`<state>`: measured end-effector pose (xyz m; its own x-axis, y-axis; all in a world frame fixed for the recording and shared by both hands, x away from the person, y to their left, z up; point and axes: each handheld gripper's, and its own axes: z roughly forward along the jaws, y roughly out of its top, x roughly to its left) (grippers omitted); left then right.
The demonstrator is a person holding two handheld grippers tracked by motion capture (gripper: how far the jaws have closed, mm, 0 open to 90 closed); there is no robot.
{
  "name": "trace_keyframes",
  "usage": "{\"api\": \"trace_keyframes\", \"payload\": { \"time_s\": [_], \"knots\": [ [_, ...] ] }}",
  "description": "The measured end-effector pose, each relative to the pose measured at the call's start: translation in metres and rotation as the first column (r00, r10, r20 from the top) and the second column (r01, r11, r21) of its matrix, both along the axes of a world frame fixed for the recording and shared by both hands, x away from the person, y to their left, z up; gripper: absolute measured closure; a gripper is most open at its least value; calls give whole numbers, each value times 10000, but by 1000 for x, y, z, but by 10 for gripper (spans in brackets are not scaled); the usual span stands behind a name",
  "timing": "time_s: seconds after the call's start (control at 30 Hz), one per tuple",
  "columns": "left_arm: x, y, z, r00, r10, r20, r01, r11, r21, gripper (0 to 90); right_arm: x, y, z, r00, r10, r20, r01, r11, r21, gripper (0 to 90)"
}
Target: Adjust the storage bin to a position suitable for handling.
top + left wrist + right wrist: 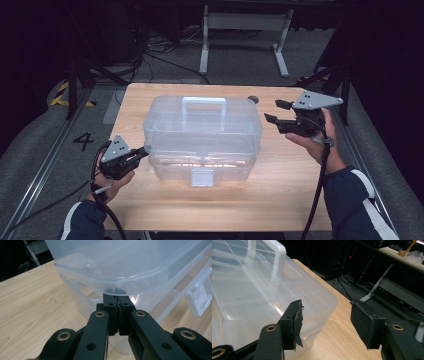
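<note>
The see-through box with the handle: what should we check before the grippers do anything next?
1. Clear box flat on the table: ok.
2. Left gripper shut, tips at the lid's rim: ok; whether it pinches the rim, cannot tell.
3. Right gripper open and apart from the box: ok.
4. Front latch fastened: cannot tell.
5. Handle lying flat on the lid: ok.

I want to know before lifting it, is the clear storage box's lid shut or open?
Shut, as far as shows: the lid sits flat on the clear box, handle on top. Whether the front latch is fastened, cannot tell.
</note>
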<state>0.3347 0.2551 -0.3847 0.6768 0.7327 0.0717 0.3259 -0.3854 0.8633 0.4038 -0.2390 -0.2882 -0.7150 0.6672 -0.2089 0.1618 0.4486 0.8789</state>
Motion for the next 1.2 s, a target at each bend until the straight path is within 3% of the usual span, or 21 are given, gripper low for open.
{"api": "trace_keyframes", "payload": {
  "time_s": [0.03,0.2,0.23,0.3,0.33,0.53,0.63,0.8,0.9,1.2],
  "knots": [
    [0,0,1,10000,-8,8,8,10000,-9,881,-1,-6,-11,9999,-29,-162,29,10000,-6,426],
    [1,0,4,9999,5,104,-4,10000,-57,884,-4,-11,-30,9992,-50,-390,42,9998,-194,419],
    [2,0,5,9999,2,134,-2,10000,-56,884,-6,-12,-42,9989,-2,-472,-14,9994,-351,411],
    [2,0,6,9999,7,151,-6,9999,-106,884,-7,-13,-46,9987,29,-502,-47,9993,-358,409],
    [3,0,7,9999,6,166,-3,9999,-137,884,-9,-13,-56,9980,137,-625,-160,9992,-361,405],
    [6,-2,11,9995,-32,312,35,9999,-116,884,-15,-10,-75,9961,509,-725,-539,9978,-394,392],
    [6,-3,12,9995,-63,296,66,9999,-99,884,-16,-6,-79,9952,619,-762,-655,9968,-459,386],
    [7,-4,13,9992,-95,377,97,9999,-63,884,-21,1,-81,9956,826,-446,-839,9961,-275,387],
    [7,-4,12,9994,-134,319,135,9999,-46,880,-22,3,-82,9969,762,-173,-761,9971,44,393],
    [2,-3,9,9994,-148,319,139,9995,287,838,-22,6,-85,9981,603,123,-607,9975,373,399]
  ]
}}
